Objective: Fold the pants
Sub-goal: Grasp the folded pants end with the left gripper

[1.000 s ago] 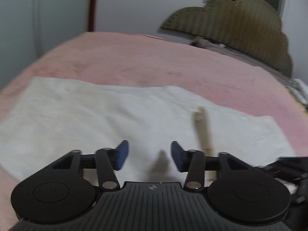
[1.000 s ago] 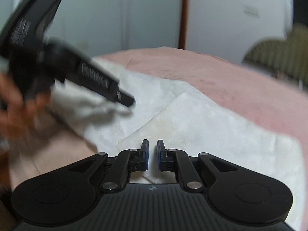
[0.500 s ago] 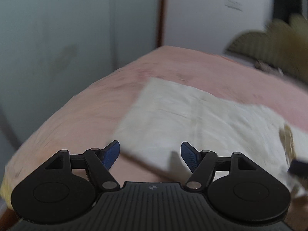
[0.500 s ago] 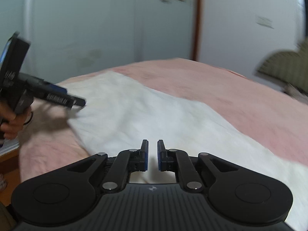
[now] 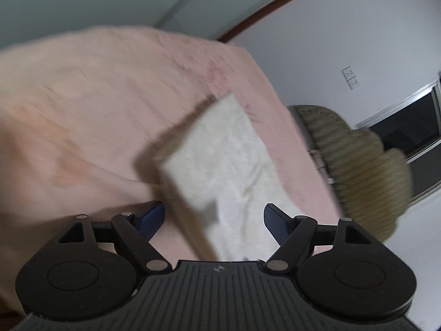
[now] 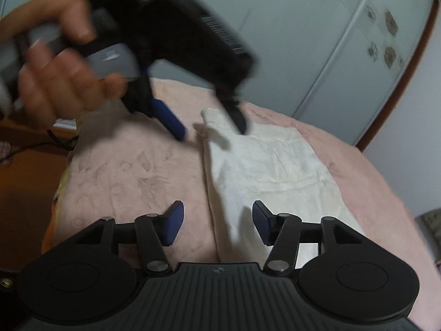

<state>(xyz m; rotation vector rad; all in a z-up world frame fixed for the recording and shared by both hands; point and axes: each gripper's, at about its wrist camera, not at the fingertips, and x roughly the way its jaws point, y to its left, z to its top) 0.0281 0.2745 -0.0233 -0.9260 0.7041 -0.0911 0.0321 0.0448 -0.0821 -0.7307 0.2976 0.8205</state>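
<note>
- Left wrist view: the left tongs [image 5: 214,219] are spread wide with nothing between the blue pads [image 5: 150,218], hovering just over the near edge of the white pants [image 5: 220,160].
- The pants lie folded into a long white strip on the pink bed cover [image 5: 96,104], running away from the camera toward the far end of the bed; their left edge casts a brown shadow on the cover, and the picture is blurred there.
- To the right, beyond the bed, stands a scalloped olive headboard [image 5: 366,165], with a dark window [image 5: 408,129] and a wall switch [image 5: 351,78] on the white wall behind it.
- Right wrist view: the right tongs [image 6: 217,222] are also spread apart and hold nothing; the left pad sits over the pink bed cover [image 6: 132,176], the right pad over the pants [image 6: 275,171], whose long left edge runs between the two.
- The pants lie flat on the bed as a white folded panel with creases across it, the far corner reaching toward the top of the bed.
- Above that far corner the person's left hand [image 6: 55,82] grips the left tongs [image 6: 212,125], blurred, their fingers spread open, one blue-padded tip over the cover and one dark tip at the edge of the pants; whether it touches the cloth cannot be told.
- Behind the bed is a pale wardrobe [image 6: 330,41] with small patterned marks on its door.
</note>
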